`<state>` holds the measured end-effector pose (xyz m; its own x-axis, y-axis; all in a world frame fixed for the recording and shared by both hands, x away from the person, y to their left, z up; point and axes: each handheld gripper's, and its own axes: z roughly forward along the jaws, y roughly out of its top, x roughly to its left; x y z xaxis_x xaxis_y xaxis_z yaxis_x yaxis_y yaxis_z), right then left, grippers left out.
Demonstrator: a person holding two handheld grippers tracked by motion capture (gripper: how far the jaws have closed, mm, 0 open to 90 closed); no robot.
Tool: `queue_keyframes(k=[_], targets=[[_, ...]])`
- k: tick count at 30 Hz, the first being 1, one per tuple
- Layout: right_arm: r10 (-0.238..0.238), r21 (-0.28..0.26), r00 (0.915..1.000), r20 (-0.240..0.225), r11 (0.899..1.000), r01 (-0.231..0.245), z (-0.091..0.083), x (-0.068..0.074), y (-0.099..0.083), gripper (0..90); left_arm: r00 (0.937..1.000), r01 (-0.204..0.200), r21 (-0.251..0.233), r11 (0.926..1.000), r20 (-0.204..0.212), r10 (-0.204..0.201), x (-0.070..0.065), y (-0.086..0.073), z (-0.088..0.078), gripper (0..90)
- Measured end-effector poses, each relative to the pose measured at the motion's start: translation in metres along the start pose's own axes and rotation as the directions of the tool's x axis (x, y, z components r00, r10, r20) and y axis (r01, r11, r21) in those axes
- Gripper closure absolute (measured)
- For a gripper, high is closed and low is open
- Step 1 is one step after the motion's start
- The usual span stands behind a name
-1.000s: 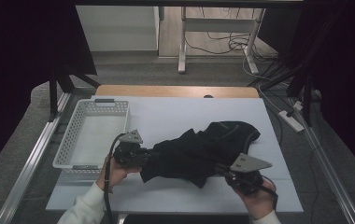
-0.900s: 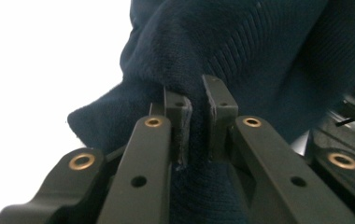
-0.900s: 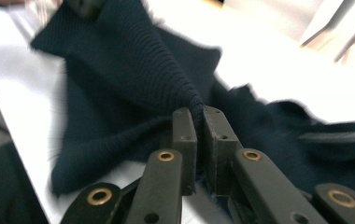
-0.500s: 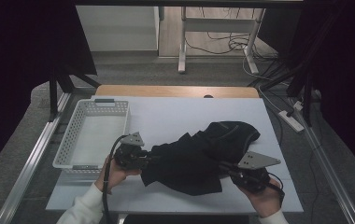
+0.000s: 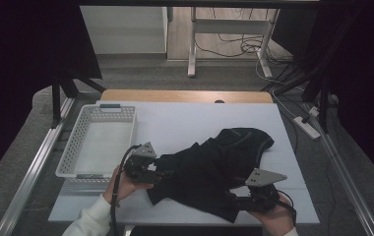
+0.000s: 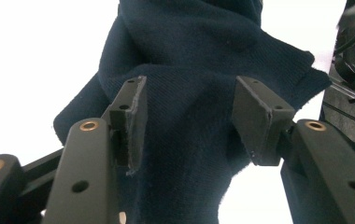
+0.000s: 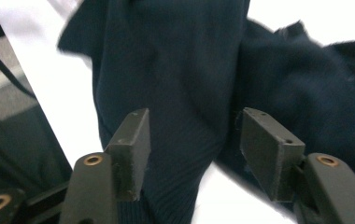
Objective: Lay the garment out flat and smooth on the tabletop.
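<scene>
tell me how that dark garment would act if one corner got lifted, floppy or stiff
Probably floppy: the dark garment lies crumpled in soft folds on the white table, so a lifted corner would likely trail the rest. Its knit looks thick in the left gripper view, so fairly weighty. It should drag, not slide freely.

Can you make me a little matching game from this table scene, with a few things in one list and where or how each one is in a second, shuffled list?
Things:
1. dark garment
2. white basket
3. left gripper
4. right gripper

Places or states:
A. at the table's left edge, nothing inside it
B. at the cloth's near right edge, fingers apart
C. crumpled in a heap on the white tabletop
D. at the cloth's left edge, next to the basket, fingers apart

Pairs: 1-C, 2-A, 3-D, 4-B

Both grippers' fingers have just been opening, with cloth lying loose between them.
</scene>
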<state>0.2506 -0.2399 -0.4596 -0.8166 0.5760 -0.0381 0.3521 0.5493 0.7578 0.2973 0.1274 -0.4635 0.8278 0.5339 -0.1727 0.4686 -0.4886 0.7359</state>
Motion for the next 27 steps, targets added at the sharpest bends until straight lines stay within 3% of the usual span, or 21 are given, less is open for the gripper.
queue_keyframes(k=[7, 12, 18, 22, 25, 27], targets=[[0.042, 0.090, 0.9991, -0.006, 0.995, -0.042, 0.018, -0.003, -0.025, 39.2, 0.9996, 0.016, 0.035, 0.9993, -0.025, -0.016, 0.001, -0.010, 0.004, 45.6], [0.042, 0.142, 0.9988, -0.025, 0.989, -0.038, 0.034, 0.001, -0.032, 40.5, 0.9995, 0.014, 0.066, 0.9977, -0.030, -0.012, 0.000, -0.015, 0.011, 49.5], [0.039, 0.146, 0.9983, -0.044, 0.989, -0.032, 0.044, 0.000, -0.033, 57.3, 0.9996, 0.016, 0.092, 0.9956, -0.023, -0.014, 0.000, -0.017, 0.020, 60.6], [0.033, 0.133, 0.9977, -0.060, 0.991, -0.024, 0.042, 0.001, -0.034, 77.8, 0.9996, 0.025, 0.103, 0.9943, -0.013, -0.024, 0.000, -0.021, 0.023, 77.6], [0.031, 0.137, 0.9954, -0.091, 0.990, -0.019, 0.036, 0.004, -0.035, 81.3, 0.9998, 0.022, 0.103, 0.9945, 0.000, -0.022, -0.002, -0.024, 0.019, 81.2], [0.006, 0.137, 0.9941, -0.108, 0.990, 0.009, 0.030, 0.011, -0.036, 81.8, 0.9998, 0.014, 0.100, 0.9949, 0.010, -0.015, -0.006, -0.028, 0.015, 81.9]])
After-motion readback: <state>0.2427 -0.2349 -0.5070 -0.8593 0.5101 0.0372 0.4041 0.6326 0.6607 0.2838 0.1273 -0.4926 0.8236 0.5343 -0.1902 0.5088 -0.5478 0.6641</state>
